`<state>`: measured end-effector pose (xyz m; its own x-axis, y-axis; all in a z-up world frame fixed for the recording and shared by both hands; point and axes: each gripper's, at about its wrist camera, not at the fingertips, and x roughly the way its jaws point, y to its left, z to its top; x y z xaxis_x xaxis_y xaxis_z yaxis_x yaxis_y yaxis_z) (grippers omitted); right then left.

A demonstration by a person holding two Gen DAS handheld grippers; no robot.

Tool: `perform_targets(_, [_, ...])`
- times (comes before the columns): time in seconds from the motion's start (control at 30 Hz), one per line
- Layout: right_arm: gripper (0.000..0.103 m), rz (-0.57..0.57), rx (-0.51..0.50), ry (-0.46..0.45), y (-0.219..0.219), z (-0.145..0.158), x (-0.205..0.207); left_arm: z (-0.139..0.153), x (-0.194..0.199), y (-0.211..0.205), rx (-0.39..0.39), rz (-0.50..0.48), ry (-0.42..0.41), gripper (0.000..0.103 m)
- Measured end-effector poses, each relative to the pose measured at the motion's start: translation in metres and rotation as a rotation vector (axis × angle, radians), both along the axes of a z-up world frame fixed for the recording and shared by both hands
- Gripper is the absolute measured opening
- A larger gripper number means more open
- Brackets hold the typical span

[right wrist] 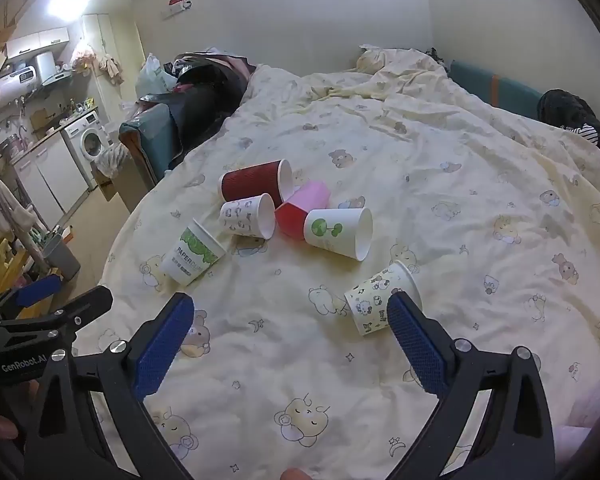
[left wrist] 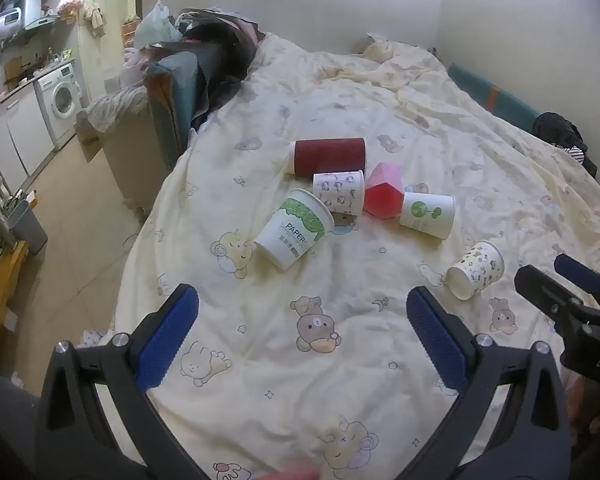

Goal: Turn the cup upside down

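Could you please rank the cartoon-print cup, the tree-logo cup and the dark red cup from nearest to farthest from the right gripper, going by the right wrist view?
From the right gripper, which is open:
1. Cartoon-print cup, lying on its side just beyond the right finger.
2. Tree-logo cup, on its side, mid-bed.
3. Dark red cup, on its side, farthest back and leftward.

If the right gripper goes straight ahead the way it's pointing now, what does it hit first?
Probably the bedspread first. The open right gripper aims between cups; the cartoon-print cup lies beside its right finger, though depth is unclear.
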<state>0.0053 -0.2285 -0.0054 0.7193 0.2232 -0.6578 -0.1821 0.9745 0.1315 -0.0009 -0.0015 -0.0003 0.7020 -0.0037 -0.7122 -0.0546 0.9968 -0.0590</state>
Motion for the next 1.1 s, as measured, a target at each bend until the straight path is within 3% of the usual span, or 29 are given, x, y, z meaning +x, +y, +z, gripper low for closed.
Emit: perform_targets(1.1, [0.099, 0.0, 0.018, -0.001, -0.0008, -0.0009, 0.0011, 0.0036, 0.001, -0.0002, -0.008, -0.001, -0.008, 0.103])
